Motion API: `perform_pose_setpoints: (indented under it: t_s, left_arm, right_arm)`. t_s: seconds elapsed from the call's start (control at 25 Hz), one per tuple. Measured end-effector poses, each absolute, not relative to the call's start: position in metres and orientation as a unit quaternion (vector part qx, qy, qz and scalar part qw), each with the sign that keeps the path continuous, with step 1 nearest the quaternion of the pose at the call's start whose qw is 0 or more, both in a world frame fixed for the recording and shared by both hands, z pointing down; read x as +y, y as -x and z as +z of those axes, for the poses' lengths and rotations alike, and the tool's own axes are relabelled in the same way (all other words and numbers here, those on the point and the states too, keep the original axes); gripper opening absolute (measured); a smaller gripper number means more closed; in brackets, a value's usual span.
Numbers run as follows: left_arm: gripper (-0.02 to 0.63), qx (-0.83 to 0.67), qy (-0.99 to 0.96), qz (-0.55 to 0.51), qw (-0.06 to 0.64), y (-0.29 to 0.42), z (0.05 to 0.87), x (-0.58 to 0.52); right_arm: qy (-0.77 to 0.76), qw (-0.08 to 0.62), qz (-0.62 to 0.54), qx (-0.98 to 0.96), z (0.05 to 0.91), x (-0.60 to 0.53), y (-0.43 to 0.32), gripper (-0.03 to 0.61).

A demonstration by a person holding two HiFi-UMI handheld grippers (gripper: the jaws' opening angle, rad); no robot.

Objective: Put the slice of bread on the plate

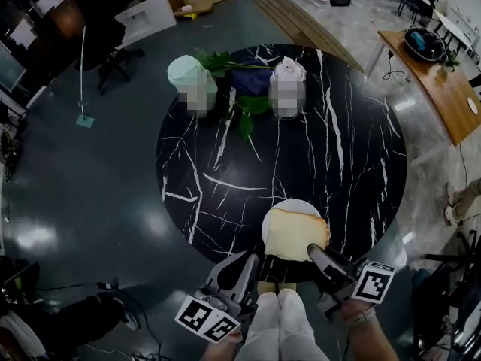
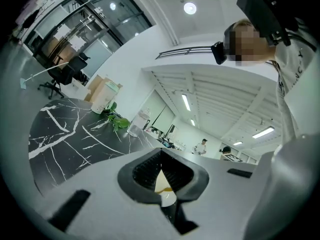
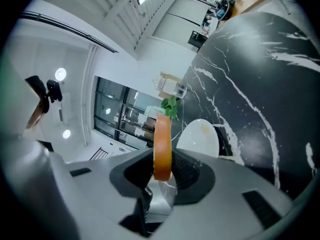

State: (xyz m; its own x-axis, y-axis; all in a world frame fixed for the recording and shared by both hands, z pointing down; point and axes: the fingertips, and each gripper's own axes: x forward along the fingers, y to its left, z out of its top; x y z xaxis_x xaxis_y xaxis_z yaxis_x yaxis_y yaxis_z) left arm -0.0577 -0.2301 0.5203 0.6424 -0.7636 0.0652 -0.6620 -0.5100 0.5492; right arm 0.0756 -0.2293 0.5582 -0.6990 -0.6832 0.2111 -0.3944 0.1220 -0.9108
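The right gripper point(image 1: 322, 253) is squeezing the slice of bread point(image 1: 293, 233) by its edge. The bread is over the white plate point(image 1: 291, 202), at the near side of the black table point(image 1: 225, 164). I can't tell if it touches the plate yet. The left gripper point(image 1: 242, 268) is closed on nothing. The job looks nearly done. Next, the bread should go down flat on the plate, and then the jaws can let go.

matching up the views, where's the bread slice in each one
Head view: bread slice low centre, overlapping the white plate.
Left gripper view: probably the pale wedge between the fingers.
Right gripper view: edge-on, centre, gripped.
Shared landmark: green plant, in all three.
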Motion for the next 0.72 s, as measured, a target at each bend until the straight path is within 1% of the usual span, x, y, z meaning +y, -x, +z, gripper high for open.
perform_pose_setpoints:
  t_s: [0.24,0.4,0.48,0.56,0.6,0.72]
  left_arm:
    - [0.006,-0.407,-0.861,-0.101,0.288,0.053,0.533,-0.222]
    - [0.006,-0.409,-0.859,-0.100,0.291,0.058,0.531,-0.216]
    - [0.006,-0.412,-0.858,-0.104,0.288,0.063,0.527,-0.218]
    - [0.008,-0.416,-0.857,-0.111,0.283,0.068,0.521,-0.222]
    - [0.006,-0.417,-0.857,-0.114,0.281,0.070,0.519,-0.223]
    - [0.008,-0.417,-0.856,-0.121,0.282,0.071,0.515,-0.225]
  right_arm:
    - [0.382,0.094,-0.563,0.727,0.573,-0.240,-0.070,0.091]
    - [0.414,0.032,-0.541,0.731,0.582,-0.241,-0.074,0.092]
    - [0.418,0.012,-0.526,0.741,0.581,-0.241,-0.074,0.100]
    - [0.423,-0.013,-0.505,0.752,0.581,-0.242,-0.073,0.120]
    - [0.426,-0.031,-0.492,0.758,0.582,-0.241,-0.072,0.142]
    - [0.431,-0.104,-0.438,0.782,0.587,-0.238,-0.070,0.195]
